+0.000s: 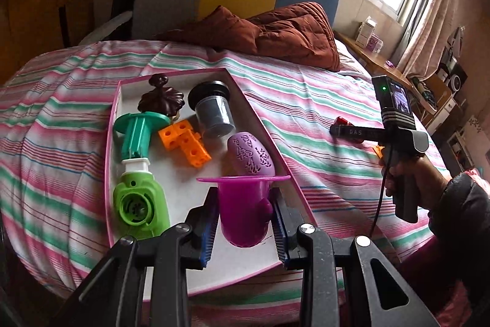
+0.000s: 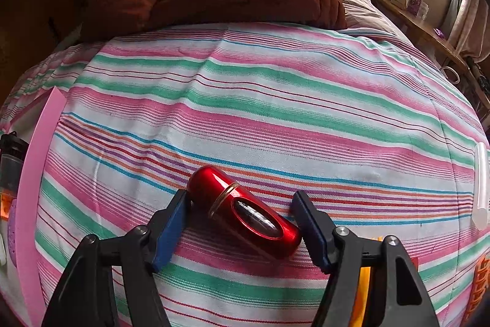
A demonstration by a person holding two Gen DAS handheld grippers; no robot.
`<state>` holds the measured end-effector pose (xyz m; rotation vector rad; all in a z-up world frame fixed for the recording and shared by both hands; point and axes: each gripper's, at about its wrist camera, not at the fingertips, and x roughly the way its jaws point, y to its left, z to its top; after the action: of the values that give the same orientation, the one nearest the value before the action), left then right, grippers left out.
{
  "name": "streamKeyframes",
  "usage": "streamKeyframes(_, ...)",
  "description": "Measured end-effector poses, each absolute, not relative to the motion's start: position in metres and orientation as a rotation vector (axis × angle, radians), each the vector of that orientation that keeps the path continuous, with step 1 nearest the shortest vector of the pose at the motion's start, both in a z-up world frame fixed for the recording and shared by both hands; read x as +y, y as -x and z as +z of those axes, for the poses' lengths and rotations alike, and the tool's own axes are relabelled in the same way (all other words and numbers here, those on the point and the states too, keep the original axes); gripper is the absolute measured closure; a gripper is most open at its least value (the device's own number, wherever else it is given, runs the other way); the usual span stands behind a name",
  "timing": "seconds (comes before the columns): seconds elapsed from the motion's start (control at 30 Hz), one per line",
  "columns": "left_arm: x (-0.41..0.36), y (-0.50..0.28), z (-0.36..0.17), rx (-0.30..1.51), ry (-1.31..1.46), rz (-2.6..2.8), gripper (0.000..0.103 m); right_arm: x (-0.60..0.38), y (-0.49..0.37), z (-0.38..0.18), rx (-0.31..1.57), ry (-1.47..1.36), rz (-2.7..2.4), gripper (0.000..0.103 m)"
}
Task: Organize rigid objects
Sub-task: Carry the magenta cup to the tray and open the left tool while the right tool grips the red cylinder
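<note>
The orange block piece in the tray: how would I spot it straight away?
Find the pink-rimmed tray on the striped bedspread. The orange block piece lies near its middle, between the teal and green plastic toy and the dark jar. It alone is orange, blocky and dotted with holes.

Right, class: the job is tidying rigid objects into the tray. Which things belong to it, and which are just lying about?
Part of the job:
- pink-rimmed tray
- purple cup, held in the left gripper
- red capsule, between the right gripper fingers
- orange blocks, green toy, grey jar, already in the tray

Lying about:
- brown quilt
- striped sheet
- curtains
</note>
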<state>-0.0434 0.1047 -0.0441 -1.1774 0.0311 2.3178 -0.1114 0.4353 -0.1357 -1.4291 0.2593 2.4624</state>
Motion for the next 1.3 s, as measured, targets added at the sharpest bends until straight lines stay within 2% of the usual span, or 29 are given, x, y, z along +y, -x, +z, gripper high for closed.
streamKeyframes(0.23,0.085,0.047,-0.045,-0.008,1.182,2.341,0.07,0.434,0.111,-0.136,0.249,1.429,2.464,0.033)
streamKeyframes(0.6,0.012,0.043,-0.044,-0.123,1.213,2.41,0.07,0.429,0.109,-0.134,0.247,1.431,2.46,0.033)
streamKeyframes(1.17,0.081,0.051,-0.083,0.068,1.317,2.246,0.07,0.433,0.109,-0.134,0.241,1.443,2.456,0.035)
streamKeyframes(1.23,0.079,0.05,-0.086,0.062,1.327,2.239,0.069,0.433,0.108,-0.134,0.241,1.443,2.456,0.035)
streamKeyframes(1.3,0.076,0.048,-0.087,0.064,1.326,2.248,0.062,0.433,0.108,-0.134,0.238,1.443,2.456,0.035)
